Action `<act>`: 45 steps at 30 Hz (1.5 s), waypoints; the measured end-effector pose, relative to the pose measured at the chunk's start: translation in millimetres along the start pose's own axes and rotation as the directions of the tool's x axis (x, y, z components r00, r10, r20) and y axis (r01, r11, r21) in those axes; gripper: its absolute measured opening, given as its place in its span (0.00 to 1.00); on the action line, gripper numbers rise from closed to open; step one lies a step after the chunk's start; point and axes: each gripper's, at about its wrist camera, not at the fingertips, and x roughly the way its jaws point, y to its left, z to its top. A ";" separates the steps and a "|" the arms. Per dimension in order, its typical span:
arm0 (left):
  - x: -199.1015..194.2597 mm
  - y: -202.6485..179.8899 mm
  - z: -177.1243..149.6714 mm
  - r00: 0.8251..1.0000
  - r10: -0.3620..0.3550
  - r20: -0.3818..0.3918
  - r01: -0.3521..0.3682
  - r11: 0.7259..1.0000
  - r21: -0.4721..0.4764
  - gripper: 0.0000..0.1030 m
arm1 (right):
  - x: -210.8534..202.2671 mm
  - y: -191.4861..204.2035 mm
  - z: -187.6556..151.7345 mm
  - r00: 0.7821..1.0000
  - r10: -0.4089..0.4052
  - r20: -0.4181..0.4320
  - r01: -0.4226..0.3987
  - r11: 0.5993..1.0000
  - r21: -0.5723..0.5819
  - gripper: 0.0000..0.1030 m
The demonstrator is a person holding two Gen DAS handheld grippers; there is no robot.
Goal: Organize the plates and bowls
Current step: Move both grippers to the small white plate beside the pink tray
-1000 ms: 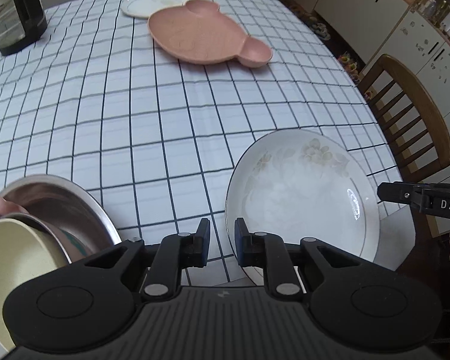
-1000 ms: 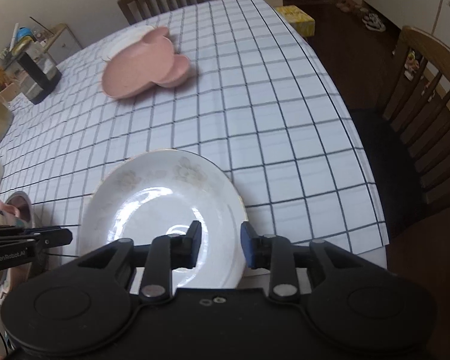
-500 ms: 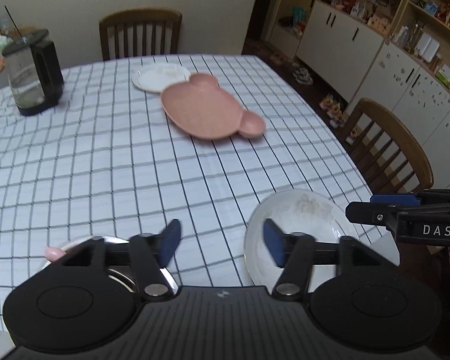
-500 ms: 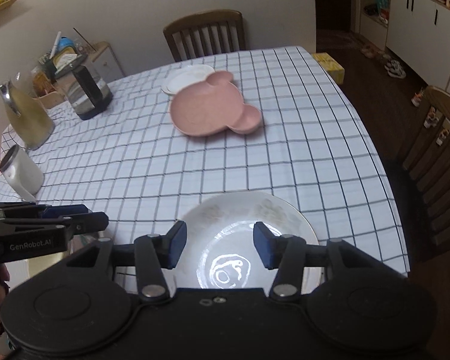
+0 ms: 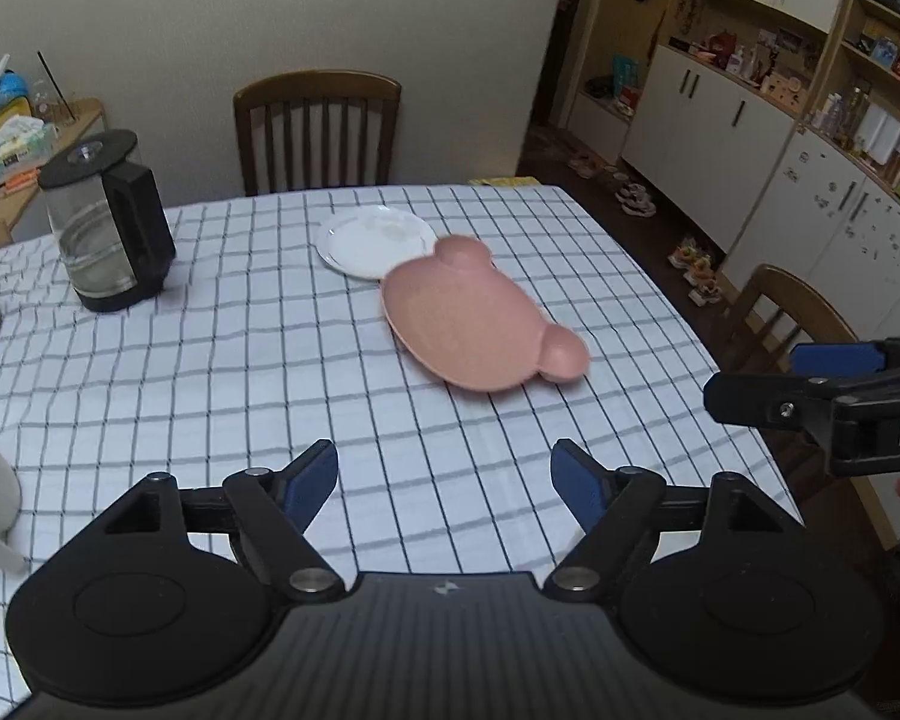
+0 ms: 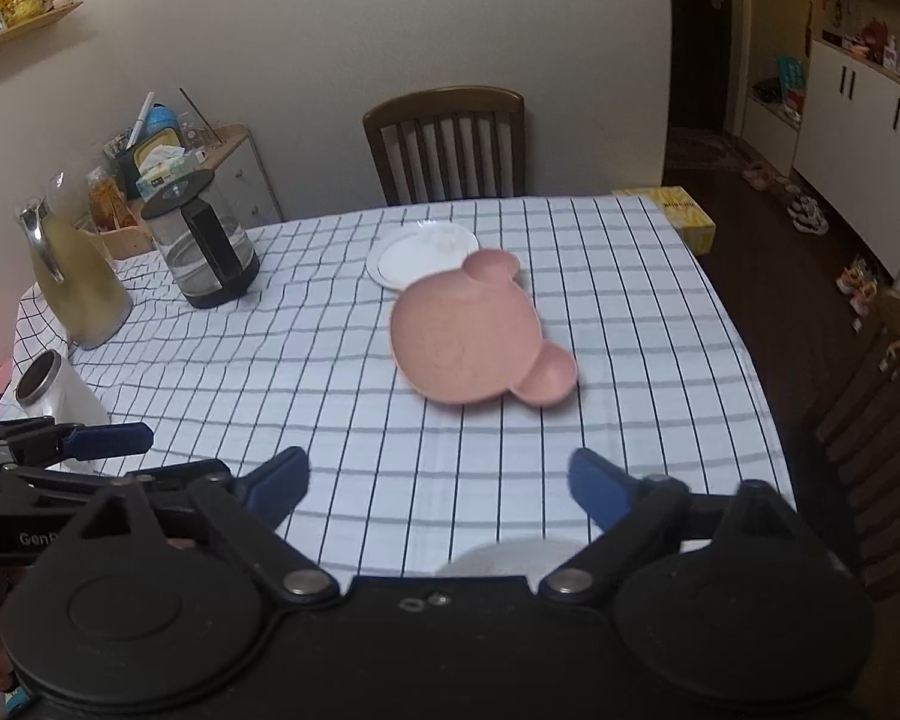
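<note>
Both grippers have risen off the floral plate, now only a pale rim low in the right wrist view, and their jaws have just been opening, so the left gripper and right gripper stand spread and empty. Mid-table on the checked tablecloth, the empty pink bear-shaped plate overlaps a small white plate. A glass kettle, yellow pitcher and white canister stand at the left edge, wooden chairs around

floral plate mostly hidden, perhaps blurred
</note>
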 end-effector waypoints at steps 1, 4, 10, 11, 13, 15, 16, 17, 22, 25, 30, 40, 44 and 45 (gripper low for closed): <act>4.1 2.1 7.1 1.000 0.011 0.002 -0.011 1.000 -0.008 0.76 | 4.0 -0.1 7.9 1.000 0.000 0.007 0.000 1.000 -0.010 1.00; 16.6 9.3 28.0 0.999 0.032 0.006 -0.032 0.999 -0.031 0.76 | 19.9 -4.0 33.7 1.000 0.012 0.005 -0.012 0.999 -0.031 1.00; 44.2 22.6 70.4 0.995 0.098 0.018 -0.096 0.993 -0.075 0.76 | 53.3 -13.3 83.9 1.000 0.030 -0.001 -0.030 0.996 -0.083 1.00; 50.2 25.2 77.1 0.994 0.108 0.015 -0.106 0.991 -0.081 0.76 | 59.3 -14.9 91.8 1.000 0.031 -0.003 -0.031 0.995 -0.093 1.00; 64.6 31.4 90.8 0.991 0.134 0.004 -0.133 0.987 -0.093 0.76 | 71.6 -17.4 106.7 1.000 0.031 -0.003 -0.031 0.993 -0.111 1.00; 77.7 37.9 102.4 0.989 0.147 -0.003 -0.146 0.984 -0.107 0.76 | 85.0 -20.1 122.3 1.000 0.030 0.001 -0.030 0.991 -0.129 1.00; 84.0 40.5 107.6 0.988 0.155 -0.005 -0.155 0.982 -0.110 0.76 | 91.9 -21.3 129.3 1.000 0.031 0.001 -0.031 0.990 -0.139 1.00; 90.3 42.7 112.8 0.986 0.165 -0.009 -0.165 0.980 -0.111 0.76 | 99.2 -22.8 135.9 1.000 0.030 0.001 -0.029 0.989 -0.147 1.00; 124.1 54.6 136.8 0.978 0.205 -0.036 -0.208 0.970 -0.126 0.76 | 139.7 -30.1 167.0 0.999 0.026 -0.018 -0.029 0.984 -0.176 1.00; 145.6 60.7 149.9 0.976 0.212 -0.056 -0.218 0.965 -0.143 0.76 | 165.2 -33.9 182.5 0.999 0.029 -0.030 -0.034 0.982 -0.185 1.00; 186.5 71.2 169.7 0.971 0.218 -0.100 -0.232 0.959 -0.161 0.76 | 211.1 -35.4 203.0 0.997 0.034 -0.064 -0.046 0.979 -0.197 1.00; 271.9 101.1 183.6 0.955 0.199 -0.218 -0.251 0.937 -0.243 0.76 | 307.7 -50.7 226.2 0.986 0.012 -0.164 -0.036 0.989 -0.143 0.98; 300.5 110.6 181.4 0.946 0.186 -0.265 -0.261 0.924 -0.281 0.76 | 339.0 -55.9 225.9 0.977 0.013 -0.213 -0.039 0.992 -0.120 0.95; 306.5 112.2 180.9 0.945 0.183 -0.270 -0.261 0.921 -0.288 0.76 | 347.4 -57.2 226.1 0.974 0.016 -0.227 -0.043 0.992 -0.114 0.92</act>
